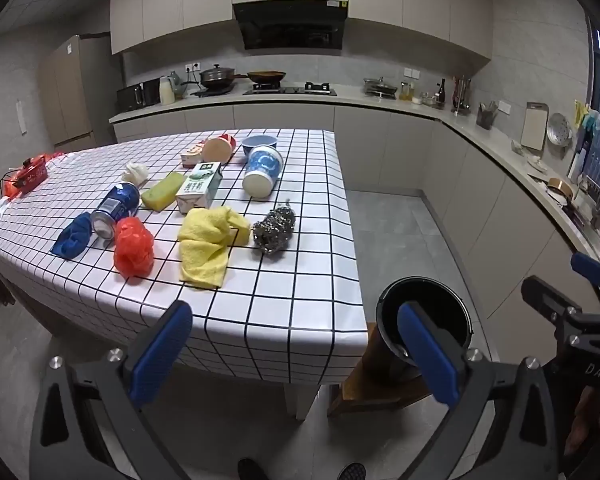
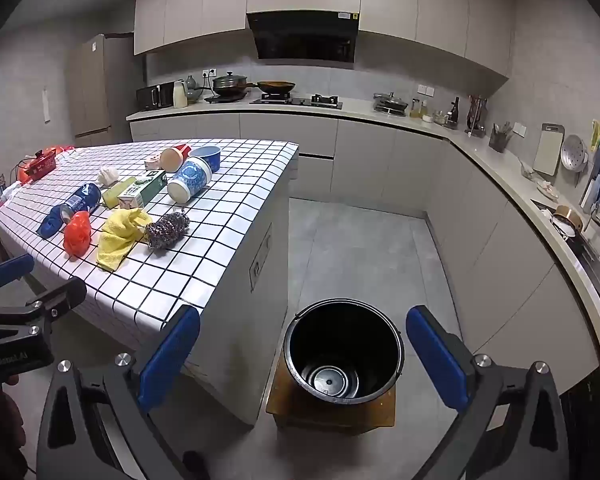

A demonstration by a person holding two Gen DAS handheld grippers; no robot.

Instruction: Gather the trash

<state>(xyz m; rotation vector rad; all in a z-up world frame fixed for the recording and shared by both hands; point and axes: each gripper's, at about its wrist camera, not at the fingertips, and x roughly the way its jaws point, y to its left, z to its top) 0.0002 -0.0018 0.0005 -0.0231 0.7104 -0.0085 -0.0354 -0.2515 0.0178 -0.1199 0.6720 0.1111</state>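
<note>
On the checked table (image 1: 284, 320) lie a blue can (image 1: 115, 208), a red plastic bag (image 1: 134, 247), a yellow cloth (image 1: 208, 242), a steel scourer (image 1: 275, 227), a milk carton (image 1: 200, 188) and a tipped blue-and-white cup (image 1: 263, 172). A black bucket (image 2: 342, 344) stands empty on a low wooden stool (image 2: 332, 416) beside the table. My left gripper (image 1: 296, 350) hangs open off the table's near edge, holding nothing. My right gripper (image 2: 303, 356) is open above the bucket with nothing between its fingers.
Further back on the table are a green sponge (image 1: 163, 191), a blue rag (image 1: 73, 236), white crumpled paper (image 1: 136, 173), a blue bowl (image 1: 259, 144) and a red cup (image 1: 219, 148). Kitchen counters (image 2: 500, 168) run along the back and right. Grey floor (image 2: 360, 248) lies between.
</note>
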